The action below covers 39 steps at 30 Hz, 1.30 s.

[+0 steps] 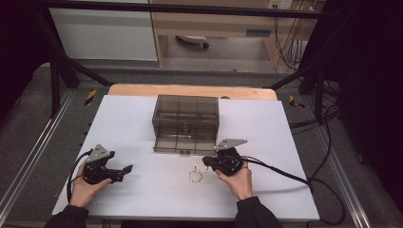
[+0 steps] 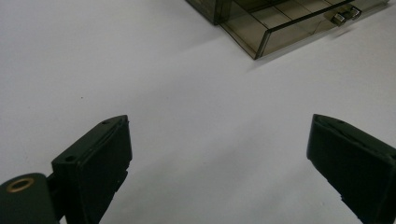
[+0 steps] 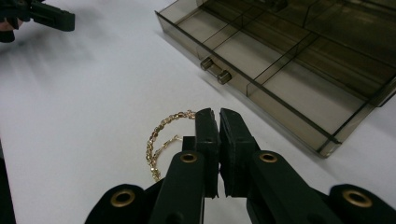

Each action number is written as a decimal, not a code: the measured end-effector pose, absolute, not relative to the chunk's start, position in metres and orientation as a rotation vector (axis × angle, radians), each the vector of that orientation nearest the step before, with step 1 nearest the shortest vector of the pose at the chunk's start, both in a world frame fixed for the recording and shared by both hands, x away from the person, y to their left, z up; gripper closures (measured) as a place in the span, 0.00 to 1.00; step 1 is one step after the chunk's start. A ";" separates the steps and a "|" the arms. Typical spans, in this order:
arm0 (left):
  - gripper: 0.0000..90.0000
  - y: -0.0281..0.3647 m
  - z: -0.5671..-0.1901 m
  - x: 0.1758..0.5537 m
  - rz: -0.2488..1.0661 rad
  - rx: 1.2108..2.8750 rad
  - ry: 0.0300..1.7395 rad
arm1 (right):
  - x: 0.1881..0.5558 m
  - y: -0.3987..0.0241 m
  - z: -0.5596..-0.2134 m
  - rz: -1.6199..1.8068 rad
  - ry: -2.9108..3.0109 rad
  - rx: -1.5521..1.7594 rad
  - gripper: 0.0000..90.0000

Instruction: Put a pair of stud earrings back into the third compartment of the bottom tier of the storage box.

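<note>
A thin gold chain [image 3: 156, 144] loops out from the tips of my right gripper [image 3: 215, 114], which is shut on one end of it. In the high view the chain [image 1: 195, 172] trails left and down from that gripper [image 1: 205, 161] onto the white sheet, just in front of the box. A smoky clear box [image 1: 185, 114] stands mid-table with its bottom drawer [image 3: 280, 79] pulled out; the drawer's compartments look bare and its two knobs [image 3: 215, 70] face me. My left gripper [image 1: 127, 168] rests at the left, open [image 2: 219, 126] with nothing between its jaws.
A white sheet [image 1: 142, 190] covers the table, with a wooden edge [image 1: 190, 90] at the back. Black cables [image 1: 294, 178] trail right from my right gripper. A dark frame and metal rails border the table.
</note>
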<state>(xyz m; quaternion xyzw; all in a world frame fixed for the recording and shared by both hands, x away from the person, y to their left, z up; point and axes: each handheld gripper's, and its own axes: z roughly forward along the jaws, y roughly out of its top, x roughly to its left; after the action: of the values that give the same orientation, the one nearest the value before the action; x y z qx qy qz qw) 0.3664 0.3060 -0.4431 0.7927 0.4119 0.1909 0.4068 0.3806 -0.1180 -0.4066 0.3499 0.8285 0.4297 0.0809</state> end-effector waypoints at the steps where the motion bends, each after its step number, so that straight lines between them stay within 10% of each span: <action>1: 0.07 0.306 -0.443 0.366 0.482 1.999 1.038 | 0.381 -0.119 -0.404 1.291 2.467 1.054 0.97; 39: 0.07 0.306 -0.443 0.367 0.480 2.001 1.039 | 0.448 -0.128 -0.403 1.183 2.283 1.172 0.97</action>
<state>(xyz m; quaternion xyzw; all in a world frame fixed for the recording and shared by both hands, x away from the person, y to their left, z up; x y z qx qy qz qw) 0.3668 0.3061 -0.4433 0.7932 0.4118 0.1902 0.4062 0.4477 -0.1276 -0.4030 0.4096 0.7978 0.4135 0.1573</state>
